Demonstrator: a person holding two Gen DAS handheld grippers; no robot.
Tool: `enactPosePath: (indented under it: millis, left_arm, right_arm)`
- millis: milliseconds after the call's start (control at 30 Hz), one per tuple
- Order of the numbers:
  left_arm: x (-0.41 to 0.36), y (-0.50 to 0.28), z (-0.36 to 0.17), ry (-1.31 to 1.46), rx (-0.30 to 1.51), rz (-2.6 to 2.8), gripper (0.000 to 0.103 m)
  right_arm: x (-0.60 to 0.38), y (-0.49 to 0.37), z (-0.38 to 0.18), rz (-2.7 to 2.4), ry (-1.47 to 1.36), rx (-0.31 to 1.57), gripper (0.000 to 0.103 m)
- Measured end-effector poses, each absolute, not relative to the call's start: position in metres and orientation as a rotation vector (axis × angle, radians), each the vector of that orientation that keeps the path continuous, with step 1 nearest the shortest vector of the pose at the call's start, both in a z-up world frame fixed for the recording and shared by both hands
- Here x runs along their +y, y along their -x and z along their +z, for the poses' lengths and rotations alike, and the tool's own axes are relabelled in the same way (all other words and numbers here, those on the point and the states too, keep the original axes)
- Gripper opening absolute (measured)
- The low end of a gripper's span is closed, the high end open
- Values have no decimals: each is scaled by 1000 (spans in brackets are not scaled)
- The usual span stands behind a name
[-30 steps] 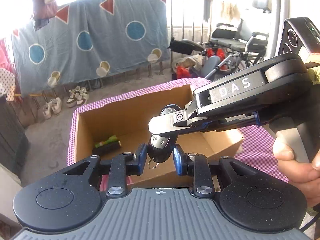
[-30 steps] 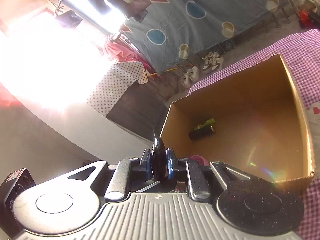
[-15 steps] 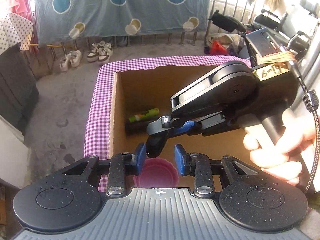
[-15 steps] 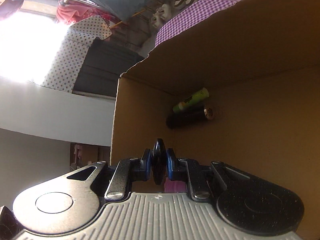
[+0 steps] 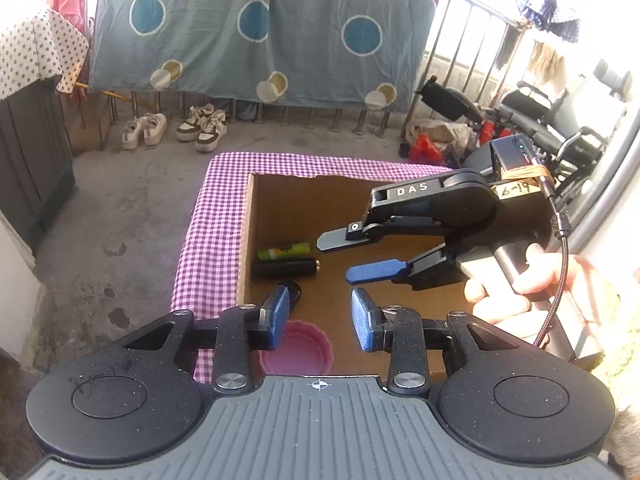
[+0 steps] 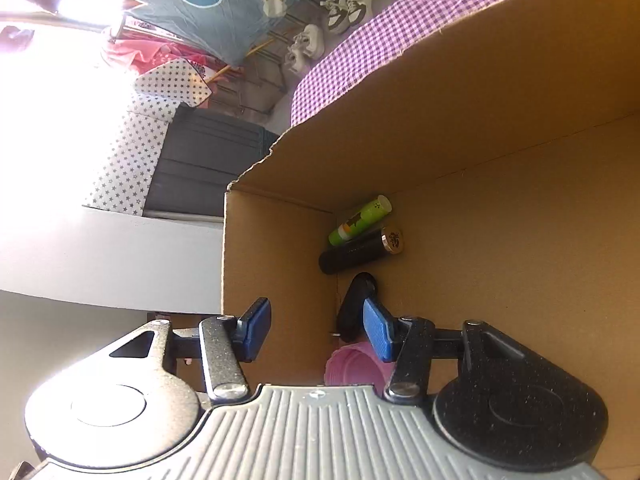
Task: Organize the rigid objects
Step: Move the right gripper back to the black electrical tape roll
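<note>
While your right gripper (image 6: 316, 330) opened, nothing lay between its fingers; the key fob (image 6: 354, 306) rested just beyond them, so you needed a straight withdrawal.

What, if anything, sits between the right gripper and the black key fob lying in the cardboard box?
Nothing visible. The right gripper, jaws opening and empty, hangs inside the cardboard box with bare floor between it and the black key fob by the left wall.

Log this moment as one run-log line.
right gripper: opening, empty | black key fob: lying in cardboard box | left gripper: opening, empty
</note>
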State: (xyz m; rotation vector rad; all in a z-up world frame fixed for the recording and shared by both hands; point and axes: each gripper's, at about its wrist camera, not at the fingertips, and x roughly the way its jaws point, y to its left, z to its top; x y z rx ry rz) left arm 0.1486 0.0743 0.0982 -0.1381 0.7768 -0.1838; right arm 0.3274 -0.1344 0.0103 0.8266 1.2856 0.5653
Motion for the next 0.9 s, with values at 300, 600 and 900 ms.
enactPosePath:
  millis: [300,600,900]
  left_arm:
    - [75,-90,103,142,741,-229,48]
    - [46,-55,37,30,926,-282,62]
    - [22,-54,-12,-99,1025,-254,62]
  right_arm:
    - [-200,-234,85,690,-860,1045,54]
    - [-229,-115,71,615,-718,969,54]
    - [-167,-81,8,559,-565,1053,46]
